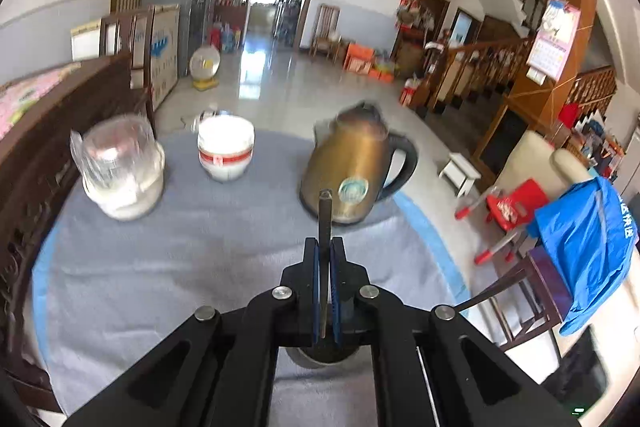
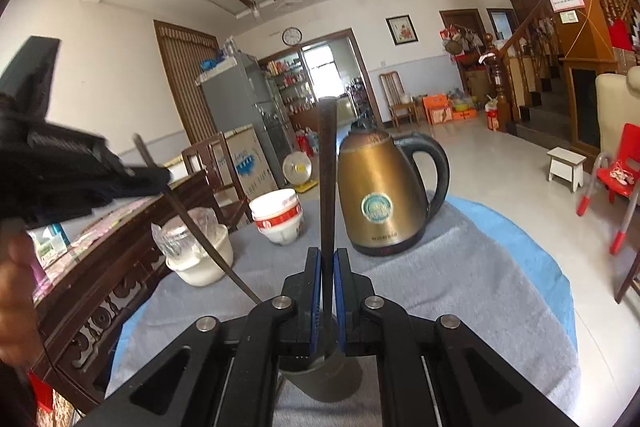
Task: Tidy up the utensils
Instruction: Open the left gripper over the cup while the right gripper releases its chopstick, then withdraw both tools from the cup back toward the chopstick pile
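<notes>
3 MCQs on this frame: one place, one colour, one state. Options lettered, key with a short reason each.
1. Where does the stack of bowls stand?
A. between the plastic-wrapped jar and the kettle
B. right of the kettle
C. on the floor

2. What colour is the kettle body?
A. white
B. bronze-gold
C. red

3. What is the right gripper doing?
A. open, empty
B. shut on a dark utensil handle
C. holding a bowl

Key: 1 A, bowls sit mid-row on the grey cloth. 2 B, metallic gold with black handle. 3 B, blue pads clamp the upright handle.
</notes>
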The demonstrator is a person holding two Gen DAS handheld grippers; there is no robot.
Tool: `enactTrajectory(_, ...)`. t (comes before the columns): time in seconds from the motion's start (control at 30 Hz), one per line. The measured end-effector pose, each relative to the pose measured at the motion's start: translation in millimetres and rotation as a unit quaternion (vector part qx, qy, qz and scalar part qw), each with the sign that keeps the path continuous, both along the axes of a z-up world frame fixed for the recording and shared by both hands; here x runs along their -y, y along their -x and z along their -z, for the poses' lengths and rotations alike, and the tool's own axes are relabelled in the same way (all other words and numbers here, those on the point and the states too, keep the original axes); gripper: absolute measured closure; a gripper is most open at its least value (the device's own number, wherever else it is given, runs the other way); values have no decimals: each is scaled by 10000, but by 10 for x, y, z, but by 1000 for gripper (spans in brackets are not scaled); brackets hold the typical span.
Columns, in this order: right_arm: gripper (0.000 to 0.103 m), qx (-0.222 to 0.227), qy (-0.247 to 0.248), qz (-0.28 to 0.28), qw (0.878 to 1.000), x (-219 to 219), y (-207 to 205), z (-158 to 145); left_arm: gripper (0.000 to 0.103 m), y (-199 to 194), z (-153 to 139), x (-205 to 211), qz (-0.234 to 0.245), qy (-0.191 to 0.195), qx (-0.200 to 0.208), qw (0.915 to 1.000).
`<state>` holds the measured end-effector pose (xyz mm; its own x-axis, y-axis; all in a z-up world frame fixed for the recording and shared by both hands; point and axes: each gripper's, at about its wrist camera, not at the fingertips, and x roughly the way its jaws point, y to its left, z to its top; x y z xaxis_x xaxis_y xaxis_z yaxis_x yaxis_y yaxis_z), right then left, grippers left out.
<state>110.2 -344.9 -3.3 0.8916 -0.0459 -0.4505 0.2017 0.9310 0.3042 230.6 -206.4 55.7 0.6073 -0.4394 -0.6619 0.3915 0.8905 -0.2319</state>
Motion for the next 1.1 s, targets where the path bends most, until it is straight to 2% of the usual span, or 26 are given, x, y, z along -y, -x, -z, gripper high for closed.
enactTrajectory(0.1,95,-130,-131,-77,9998,18,-19,63,98,-49,245,20,41,-208,-301,9993)
enactTrajectory(0.2,92,-180,-313,-188,9992,22,-3,102,97,8,327,-26,117,-273,-357,9989)
enactTrajectory(0.23,92,-211,-393,-212,9988,24,-4,111,94,32,324,-39,122,-303,-339,9989)
enactTrajectory(0.3,92,-269,-470,-178,9984,20,5,119,77,106,296,-81,156,-338,-236,9990)
enactTrajectory(0.33,89,-295,-553,-211,9978,23,14,126,70,174,267,-134,160,-354,-132,9992)
enactTrajectory(0.37,82,-309,-670,-260,9969,26,33,136,55,213,249,-175,149,-361,-75,9992)
enactTrajectory(0.4,78,-297,-778,-286,9961,26,68,143,50,269,224,-237,115,-347,21,9993)
enactTrajectory(0.47,56,-218,-932,-275,9950,38,154,157,50,379,176,-399,34,-326,200,9993)
enactTrajectory(0.53,43,-41,-1075,-218,9940,42,295,147,48,466,170,-575,-68,-332,289,9990)
enactTrajectory(0.6,43,104,-1155,-176,9931,31,442,121,45,560,218,-741,-223,-381,315,9985)
enactTrajectory(0.7,43,168,-1237,-178,9920,-5,636,113,44,648,385,-957,-406,-472,175,9979)
enactTrajectory(0.8,43,83,-1304,-285,9910,-90,770,162,44,738,637,-1179,-624,-486,-101,9968)
enactTrajectory(0.9,45,-102,-1278,-395,9910,-226,861,255,44,861,890,-1324,-864,-716,-226,9934)
enactTrajectory(1.0,49,-307,-1082,-451,9926,-398,913,321,44,1013,1036,-1391,-955,-991,-176,9903)
enactTrajectory(1.1,49,-594,-819,-454,9938,-551,920,350,43,1169,1060,-1440,-1067,-1312,99,9855)
